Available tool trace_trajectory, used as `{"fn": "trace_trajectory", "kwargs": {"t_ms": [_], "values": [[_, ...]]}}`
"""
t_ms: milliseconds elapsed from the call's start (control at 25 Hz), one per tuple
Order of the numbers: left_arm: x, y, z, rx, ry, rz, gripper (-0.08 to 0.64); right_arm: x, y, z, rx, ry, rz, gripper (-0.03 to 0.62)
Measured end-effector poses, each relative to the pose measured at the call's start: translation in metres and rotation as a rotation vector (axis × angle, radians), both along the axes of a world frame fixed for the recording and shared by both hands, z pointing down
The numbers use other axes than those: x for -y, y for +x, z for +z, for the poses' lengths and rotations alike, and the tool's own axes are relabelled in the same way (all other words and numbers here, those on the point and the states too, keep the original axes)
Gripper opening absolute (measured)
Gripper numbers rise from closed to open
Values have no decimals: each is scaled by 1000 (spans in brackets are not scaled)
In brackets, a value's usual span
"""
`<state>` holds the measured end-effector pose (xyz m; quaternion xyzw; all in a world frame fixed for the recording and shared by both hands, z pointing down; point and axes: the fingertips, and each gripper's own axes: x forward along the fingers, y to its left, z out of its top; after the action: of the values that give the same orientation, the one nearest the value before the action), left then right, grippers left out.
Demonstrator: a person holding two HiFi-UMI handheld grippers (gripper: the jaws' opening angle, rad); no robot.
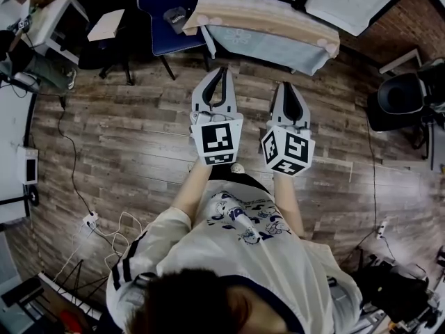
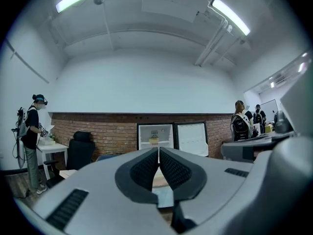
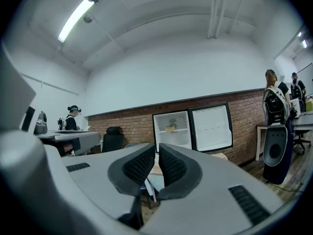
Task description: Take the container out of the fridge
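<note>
The small fridge stands against the brick wall far ahead, with its door swung open to the right. A yellowish container sits on its upper shelf. The right gripper view shows the same fridge, container and open door. My left gripper is shut and empty, far from the fridge. So is my right gripper. In the head view both grippers, left and right, are held side by side over the wooden floor.
A cloth-covered table stands between me and the fridge. A blue chair is on its left and a black office chair at the right. One person stands at the left, others at the right. Cables lie on the floor.
</note>
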<state>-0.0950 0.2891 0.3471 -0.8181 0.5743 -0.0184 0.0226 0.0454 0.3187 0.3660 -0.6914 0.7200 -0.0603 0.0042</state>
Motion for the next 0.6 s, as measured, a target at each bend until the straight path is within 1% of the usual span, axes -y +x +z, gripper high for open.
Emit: {"fn": "trace_trajectory", "kwargs": {"t_ms": [280,600], "values": [[2,18,5,4,-18,-1,25,4,17,4,8,-9,-5,46],[33,26,10,8,-23,-2,25,36,27,13,22,-26,2,46]]}}
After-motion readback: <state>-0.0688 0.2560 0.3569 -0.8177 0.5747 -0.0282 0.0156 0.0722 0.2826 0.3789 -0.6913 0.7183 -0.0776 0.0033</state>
